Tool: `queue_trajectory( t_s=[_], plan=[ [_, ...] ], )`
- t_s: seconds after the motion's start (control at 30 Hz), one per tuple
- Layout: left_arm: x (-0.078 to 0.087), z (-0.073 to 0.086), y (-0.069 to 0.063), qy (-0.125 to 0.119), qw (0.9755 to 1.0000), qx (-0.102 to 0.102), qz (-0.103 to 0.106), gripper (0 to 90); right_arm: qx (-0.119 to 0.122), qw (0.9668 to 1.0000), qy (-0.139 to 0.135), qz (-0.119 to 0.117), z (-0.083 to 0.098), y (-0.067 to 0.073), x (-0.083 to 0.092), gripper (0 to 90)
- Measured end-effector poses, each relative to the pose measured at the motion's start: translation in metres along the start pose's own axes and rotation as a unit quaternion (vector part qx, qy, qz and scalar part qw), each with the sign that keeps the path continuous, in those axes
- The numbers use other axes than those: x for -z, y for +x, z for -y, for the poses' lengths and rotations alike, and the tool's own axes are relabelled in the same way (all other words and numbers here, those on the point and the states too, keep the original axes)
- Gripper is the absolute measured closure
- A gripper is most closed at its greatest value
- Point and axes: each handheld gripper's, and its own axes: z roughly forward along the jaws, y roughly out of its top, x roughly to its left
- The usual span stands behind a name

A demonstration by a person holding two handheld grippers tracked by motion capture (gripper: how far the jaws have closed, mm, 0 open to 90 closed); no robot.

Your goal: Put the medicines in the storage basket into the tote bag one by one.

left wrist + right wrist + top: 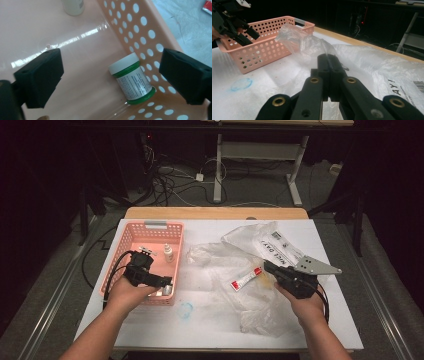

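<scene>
Basket point(140, 27): salmon pink, dotted with round holes. Jar point(132, 78) at its 5 o'clock corner: green, white lid, white label. Gripper pads point(41, 75): black. Tube point(246, 279): red-white.

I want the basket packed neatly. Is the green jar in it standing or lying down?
Lying down. The green jar rests on its side in the pink basket, against the perforated wall, its white cap pointing sideways.

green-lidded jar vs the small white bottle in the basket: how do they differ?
The jar lies on its side in the basket's corner; the white bottle stands upright mid-basket. The jar is squat with a white cap and green bands; the bottle looks slimmer and plain pale. Both rest inside the pink basket, neither gripped.
</scene>
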Motion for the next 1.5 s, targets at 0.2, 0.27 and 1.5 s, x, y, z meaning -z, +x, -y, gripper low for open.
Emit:
queue_trajectory(
  t_s=[0.2, 0.27, 1.5],
  plan=[
    [-0.007, -0.006, -0.003, 0.041, 0.9991, -0.010, 0.003, 10.5, 0.002, 1.0000, -0.002, 0.001, -0.002, 0.000, 0.001, 90.0],
    [-0.009, -0.008, -0.002, 0.052, 0.9986, -0.006, 0.005, 14.9, 0.001, 1.0000, -0.002, 0.002, -0.001, 0.000, 0.001, 90.0],
    [-0.036, -0.018, -0.002, 0.198, 0.9800, -0.013, 0.008, 45.7, 0.003, 1.0000, -0.002, 0.000, -0.002, 0.002, 0.002, 90.0]
  ],
)
